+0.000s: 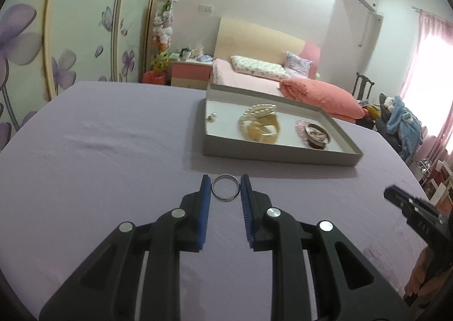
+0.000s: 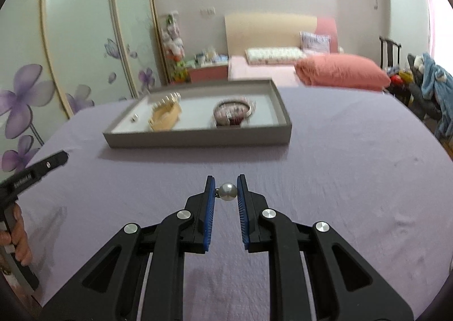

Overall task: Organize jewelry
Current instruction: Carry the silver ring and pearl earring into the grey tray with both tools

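The left gripper [image 1: 225, 189] pinches a ring [image 1: 225, 191]; the right gripper [image 2: 225, 188] pinches a pearl [image 2: 228, 192], each shown only by its own view. Beyond, on the cloth [image 1: 113, 137], the tray [image 1: 277, 156] holds a small earring [image 1: 212, 117], pearl and gold pieces [image 1: 260, 122] and pink bangles [image 1: 314, 134].

Surface [image 1: 99, 137] covered in lilac cloth. Behind it: bed [image 1: 249, 80] with beige headboard [image 1: 254, 38], coral duvet [image 1: 320, 94], floral pillow [image 1: 254, 66]. Wardrobe doors [image 1: 79, 32] with purple flower print at left. Pink curtain [image 1: 433, 46] at right. Dark chair [image 2: 389, 49] beside bed.
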{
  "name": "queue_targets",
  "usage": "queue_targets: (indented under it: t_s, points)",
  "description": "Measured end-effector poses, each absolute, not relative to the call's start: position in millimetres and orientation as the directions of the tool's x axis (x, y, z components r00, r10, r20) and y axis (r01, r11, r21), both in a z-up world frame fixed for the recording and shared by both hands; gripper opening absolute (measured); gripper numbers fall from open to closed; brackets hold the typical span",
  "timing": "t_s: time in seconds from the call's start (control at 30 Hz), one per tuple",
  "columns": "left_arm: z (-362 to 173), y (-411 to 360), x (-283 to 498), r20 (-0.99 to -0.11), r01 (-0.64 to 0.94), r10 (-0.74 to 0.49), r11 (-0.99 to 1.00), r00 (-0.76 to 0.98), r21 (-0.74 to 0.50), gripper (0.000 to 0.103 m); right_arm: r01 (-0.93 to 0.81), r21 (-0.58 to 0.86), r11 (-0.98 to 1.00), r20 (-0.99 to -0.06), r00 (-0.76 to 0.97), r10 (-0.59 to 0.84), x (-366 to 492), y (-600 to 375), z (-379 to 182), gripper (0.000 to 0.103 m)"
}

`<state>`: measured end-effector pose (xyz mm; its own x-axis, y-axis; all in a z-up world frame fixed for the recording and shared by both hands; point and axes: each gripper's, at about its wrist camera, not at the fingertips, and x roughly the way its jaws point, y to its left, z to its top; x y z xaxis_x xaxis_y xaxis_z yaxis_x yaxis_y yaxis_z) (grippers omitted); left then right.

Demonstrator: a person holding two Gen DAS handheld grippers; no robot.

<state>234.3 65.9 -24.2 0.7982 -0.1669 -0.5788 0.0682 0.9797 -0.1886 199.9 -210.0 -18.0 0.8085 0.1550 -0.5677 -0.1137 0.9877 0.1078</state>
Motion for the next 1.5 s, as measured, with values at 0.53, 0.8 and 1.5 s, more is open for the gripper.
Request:
queue_targets:
  t_s: [0.53,0.8,1.5]
  points:
    - [-6.6,41.4,202.1,-0.525,0.122,-0.196,0.977,0.828,-0.172,0.022,-0.161,0.095,0.982,-0.474,0.861,0.187,182.5,-203.2,0.6,0.017]
    - [-5.3,38.0,199.3,-0.52,0.133,-0.204,0.976,0.829,-0.172,0.022,-0.159,0.099,0.982,-0.465,0.865,0.186,178.3,-206.7,1.9,0.017]
    - [51.8,20.4,257.3,-0.339,0.139,-0.164,0.986,0.926,-0.096,0.022,-0.164,0.052,0.985,-0.253,0.952,0.172,217.4,-199.4,58.1,0.017]
